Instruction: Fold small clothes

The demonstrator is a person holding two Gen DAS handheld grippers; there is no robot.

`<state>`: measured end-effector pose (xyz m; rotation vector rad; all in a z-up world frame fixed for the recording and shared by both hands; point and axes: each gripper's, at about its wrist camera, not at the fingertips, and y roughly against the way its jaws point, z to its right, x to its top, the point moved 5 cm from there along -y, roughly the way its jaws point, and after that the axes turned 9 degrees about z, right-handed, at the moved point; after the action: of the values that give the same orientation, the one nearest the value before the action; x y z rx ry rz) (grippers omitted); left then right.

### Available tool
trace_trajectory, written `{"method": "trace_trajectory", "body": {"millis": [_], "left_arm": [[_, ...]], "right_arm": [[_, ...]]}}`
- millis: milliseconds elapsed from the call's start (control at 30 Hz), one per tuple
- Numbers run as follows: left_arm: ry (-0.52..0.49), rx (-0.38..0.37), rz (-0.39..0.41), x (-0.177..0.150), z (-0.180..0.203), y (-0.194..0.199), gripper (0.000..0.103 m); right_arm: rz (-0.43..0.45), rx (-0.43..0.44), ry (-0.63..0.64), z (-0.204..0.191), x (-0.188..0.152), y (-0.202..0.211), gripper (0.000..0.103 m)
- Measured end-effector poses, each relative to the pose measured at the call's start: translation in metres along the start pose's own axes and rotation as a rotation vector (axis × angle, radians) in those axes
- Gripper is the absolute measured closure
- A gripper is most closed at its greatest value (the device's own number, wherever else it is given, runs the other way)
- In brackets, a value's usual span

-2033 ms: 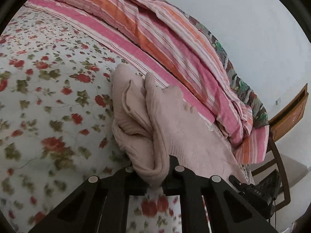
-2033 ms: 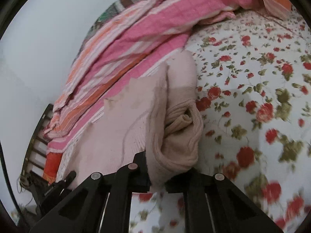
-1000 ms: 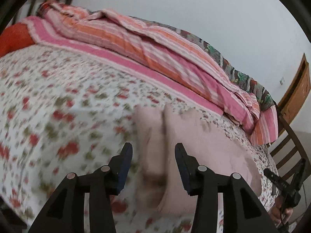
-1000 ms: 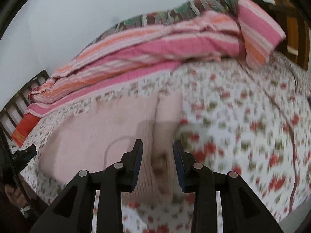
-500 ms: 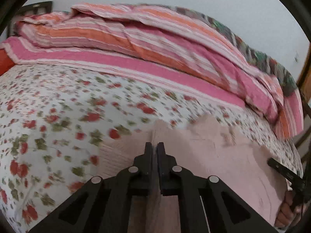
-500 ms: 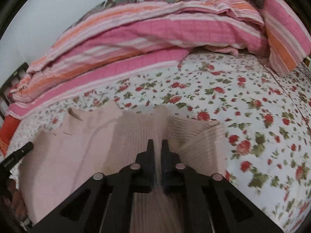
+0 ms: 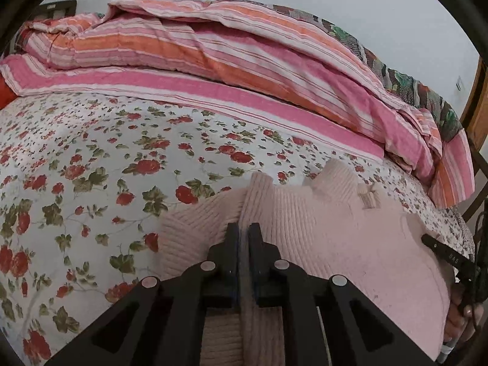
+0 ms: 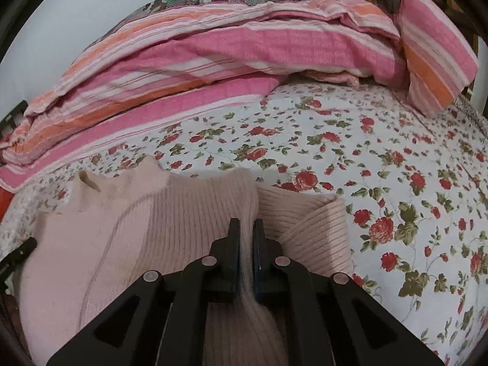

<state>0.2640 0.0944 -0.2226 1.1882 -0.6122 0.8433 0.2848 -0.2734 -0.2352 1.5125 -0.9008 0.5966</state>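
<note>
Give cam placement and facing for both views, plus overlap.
Left wrist: rides the left tool, angled down over the pink sweater on the floral sheet; the right tool and a hand show at right.
Right wrist: rides the right tool, same downward tilt; the left tool shows at left.
Shared: sweater, sheet, striped quilt, each tool pinching sweater fabric.

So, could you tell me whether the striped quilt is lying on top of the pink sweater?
No, the striped quilt is heaped at the far side, with bare floral sheet between it and the pink sweater.
</note>
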Motion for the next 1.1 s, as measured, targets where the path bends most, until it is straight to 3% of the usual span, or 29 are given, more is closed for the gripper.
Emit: {"method": "trace_trajectory", "body": {"millis": [300,900,967,1100], "left_arm": [[-0.028,0.007,0.016,-0.002,0.003,0.002,0.092],[-0.075,0.054,0.037,-0.003,0.009,0.004,0.089],[-0.071,0.025,0.034,-0.003,0.009,0.006,0.083],[-0.076,-0.075,-0.002,-0.003,0.014,0.013,0.053]], "right_arm": [[0.013,-0.04,0.05,-0.007,-0.002,-0.001,0.093],[0.019,0.008,-0.001,-0.002,-0.002,0.002,0.091],[0.021,0.025,-0.004,-0.002,-0.002,0.004,0.088],[0.021,0.046,0.008,-0.004,0.0,0.012,0.081]]}}
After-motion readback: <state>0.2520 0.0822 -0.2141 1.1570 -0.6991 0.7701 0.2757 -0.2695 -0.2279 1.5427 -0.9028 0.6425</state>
